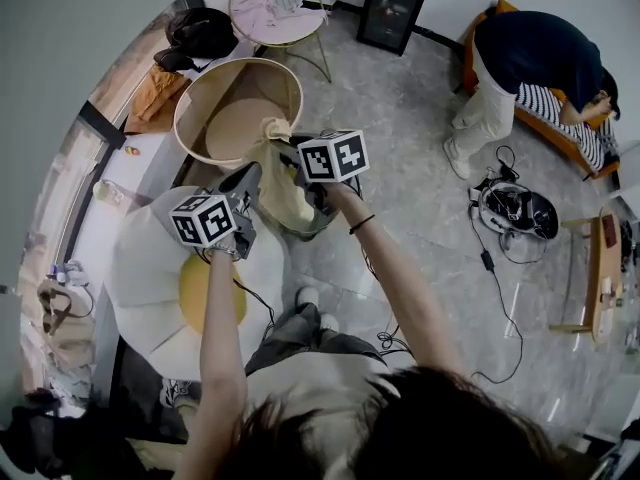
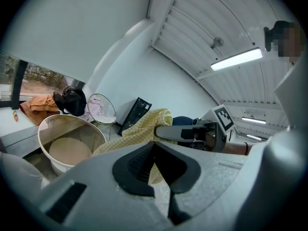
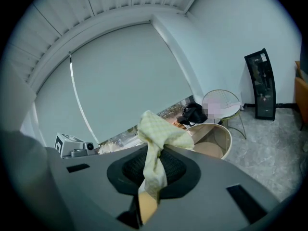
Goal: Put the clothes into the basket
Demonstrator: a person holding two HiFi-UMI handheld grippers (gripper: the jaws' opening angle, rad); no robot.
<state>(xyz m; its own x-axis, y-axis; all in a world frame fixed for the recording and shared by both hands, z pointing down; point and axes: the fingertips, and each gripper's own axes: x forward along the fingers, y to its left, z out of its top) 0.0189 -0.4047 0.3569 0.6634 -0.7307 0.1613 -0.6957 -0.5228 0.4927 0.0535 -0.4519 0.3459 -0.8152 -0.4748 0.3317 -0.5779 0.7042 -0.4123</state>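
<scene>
A yellow checked garment hangs between my two grippers, just in front of the round beige basket. My left gripper is shut on one edge of it, and the cloth runs out past its pads. My right gripper is shut on the other end, with a bunch of the fabric squeezed up between its pads. The basket stands low at the left in the left gripper view, and its inside looks bare. It lies right of my jaws in the right gripper view. Each gripper shows in the other's view: the right and the left.
A wire chair holding pink clothes stands behind the basket, with a black bag and an orange cloth on the sill. A white round table is at my left. A person bends over a sofa at far right; cables lie on the floor.
</scene>
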